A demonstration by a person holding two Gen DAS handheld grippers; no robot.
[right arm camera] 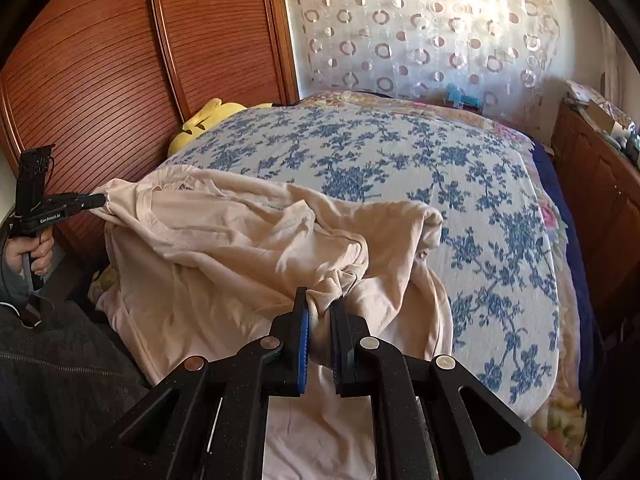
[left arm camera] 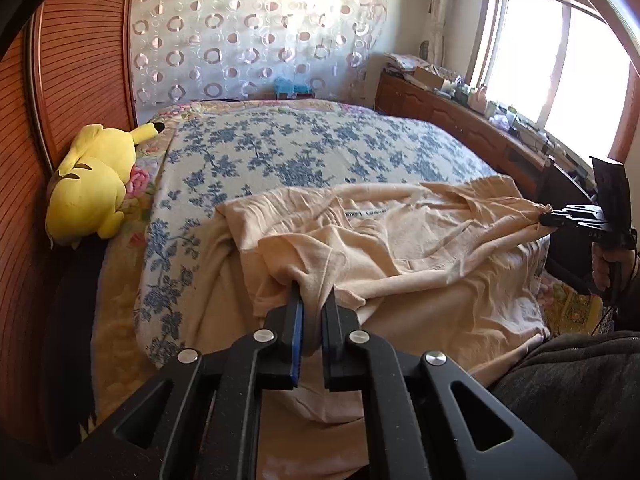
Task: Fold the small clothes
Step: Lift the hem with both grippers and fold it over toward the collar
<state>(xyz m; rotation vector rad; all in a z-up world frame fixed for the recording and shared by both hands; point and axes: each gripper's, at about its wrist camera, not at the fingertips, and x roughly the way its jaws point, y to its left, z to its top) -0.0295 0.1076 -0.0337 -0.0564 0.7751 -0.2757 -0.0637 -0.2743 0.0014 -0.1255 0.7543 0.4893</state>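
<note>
A pale peach garment point(left arm camera: 400, 248) lies crumpled over the near edge of a bed with a blue floral cover point(left arm camera: 304, 152). My left gripper point(left arm camera: 314, 292) is shut on a bunched fold of its cloth. My right gripper point(right arm camera: 320, 298) is shut on another bunched corner of the same garment point(right arm camera: 224, 248). Each gripper shows in the other's view: the right gripper point(left arm camera: 548, 218) pinches the cloth's far right corner, and the left gripper point(right arm camera: 100, 200) pinches the far left corner. The cloth sags between them, wrinkled and partly doubled over.
A yellow plush toy point(left arm camera: 96, 184) lies at the bed's left edge against a wooden slatted wardrobe point(right arm camera: 120, 60). A cluttered wooden cabinet point(left arm camera: 452, 108) runs under the window on the right. A person's dark grey trousers point(left arm camera: 576, 392) press against the bed's near side.
</note>
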